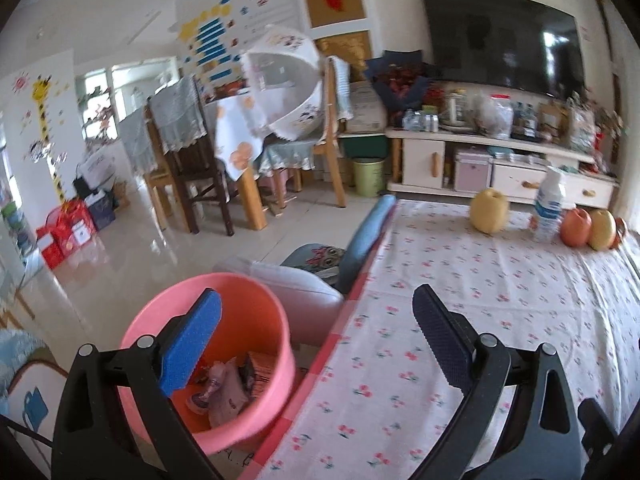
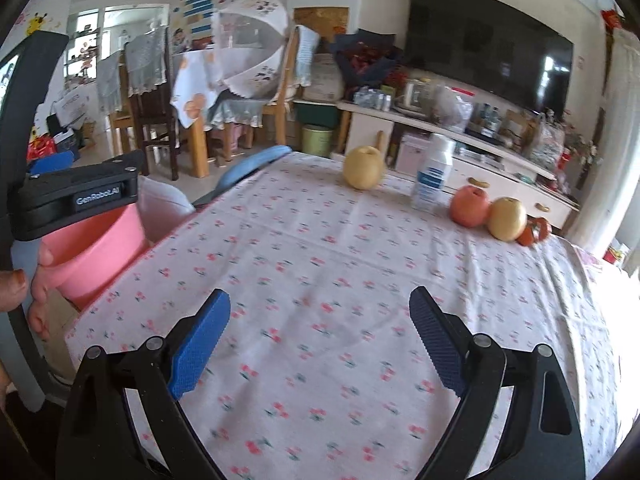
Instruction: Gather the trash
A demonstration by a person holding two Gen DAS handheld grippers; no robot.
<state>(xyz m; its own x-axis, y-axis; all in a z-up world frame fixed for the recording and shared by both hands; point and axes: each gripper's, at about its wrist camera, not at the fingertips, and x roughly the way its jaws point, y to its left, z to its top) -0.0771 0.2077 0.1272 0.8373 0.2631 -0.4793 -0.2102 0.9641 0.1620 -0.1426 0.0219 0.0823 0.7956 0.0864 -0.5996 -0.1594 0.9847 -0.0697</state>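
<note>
Both tools stand wide apart and empty: the left gripper (image 1: 320, 344) hangs over the table edge, just beside the pink bucket (image 1: 224, 360) where the wrappers (image 1: 224, 388) lie; the right gripper (image 2: 320, 340) hovers above the floral tablecloth (image 2: 320, 248); fruit and a white bottle (image 2: 434, 176) stand at its far side.

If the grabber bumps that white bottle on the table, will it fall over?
Probably, yes. The white bottle stands upright and is tall and narrow, so a knock near its top would likely tip it. It looks like plastic, so it is probably light and unlikely to break. On its side it might roll across the tablecloth toward the apple.
</note>
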